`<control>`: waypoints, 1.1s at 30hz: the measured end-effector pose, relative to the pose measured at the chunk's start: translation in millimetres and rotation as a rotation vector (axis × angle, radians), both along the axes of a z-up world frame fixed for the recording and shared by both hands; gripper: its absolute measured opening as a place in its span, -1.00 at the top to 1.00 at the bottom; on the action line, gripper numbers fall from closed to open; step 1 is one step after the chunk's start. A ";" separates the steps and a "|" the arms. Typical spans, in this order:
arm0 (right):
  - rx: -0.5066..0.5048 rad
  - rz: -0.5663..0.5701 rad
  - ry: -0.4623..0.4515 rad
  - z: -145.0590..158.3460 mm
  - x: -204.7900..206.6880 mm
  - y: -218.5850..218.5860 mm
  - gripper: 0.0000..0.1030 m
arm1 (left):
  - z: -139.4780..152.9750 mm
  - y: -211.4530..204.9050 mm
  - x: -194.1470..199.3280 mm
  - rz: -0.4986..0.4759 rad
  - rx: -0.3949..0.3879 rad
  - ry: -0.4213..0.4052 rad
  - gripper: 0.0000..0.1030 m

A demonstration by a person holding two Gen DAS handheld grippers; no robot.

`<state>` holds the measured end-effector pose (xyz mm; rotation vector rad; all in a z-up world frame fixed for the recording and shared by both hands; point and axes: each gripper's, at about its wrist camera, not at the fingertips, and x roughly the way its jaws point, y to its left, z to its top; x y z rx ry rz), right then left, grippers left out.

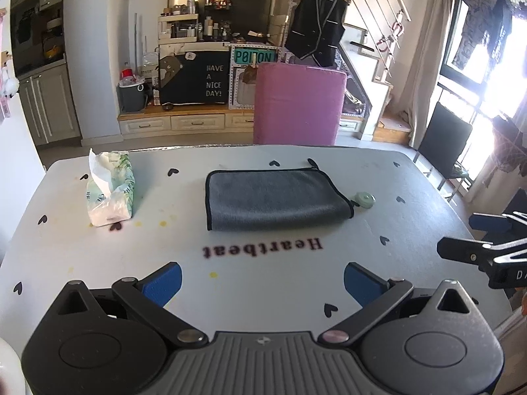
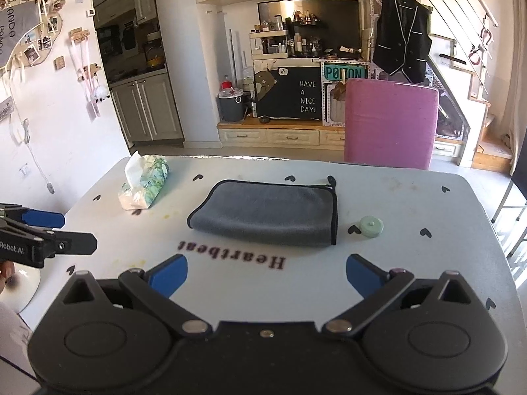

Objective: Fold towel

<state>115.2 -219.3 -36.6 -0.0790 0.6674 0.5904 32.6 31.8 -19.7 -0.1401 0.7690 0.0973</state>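
On my table (image 1: pixel 98 263) I count one gray towel (image 1: pixel 275 199), one pack of tissues (image 1: pixel 112 187) and one small round green disc (image 1: pixel 365 200). I have two grippers: my left gripper (image 1: pixel 262 283) and my right gripper (image 2: pixel 266 275), each with two blue pads (image 1: pixel 164 283). Behind the table stands one pink chair (image 1: pixel 298 105).

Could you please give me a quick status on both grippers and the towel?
Left gripper open, empty. Right gripper open, empty. Towel lies folded on table, untouched. Small green disc beside it, apart.
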 end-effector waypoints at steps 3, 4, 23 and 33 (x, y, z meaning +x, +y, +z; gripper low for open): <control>0.000 0.000 0.003 -0.9 -6.0 -1.6 -0.99 | -1.9 -5.2 -4.3 -0.010 0.022 0.003 -1.00; 0.000 0.003 0.007 -1.8 -8.1 -2.3 -0.99 | -2.5 -7.0 -5.7 -0.013 0.032 0.005 -1.00; -0.001 0.019 0.012 -9.5 -41.4 -14.6 -0.99 | -12.1 -16.7 -40.4 -0.053 0.026 -0.004 -1.00; 0.018 0.024 -0.001 -10.5 -52.7 -20.5 -0.99 | -12.5 -20.0 -47.9 -0.058 0.028 -0.009 -1.00</control>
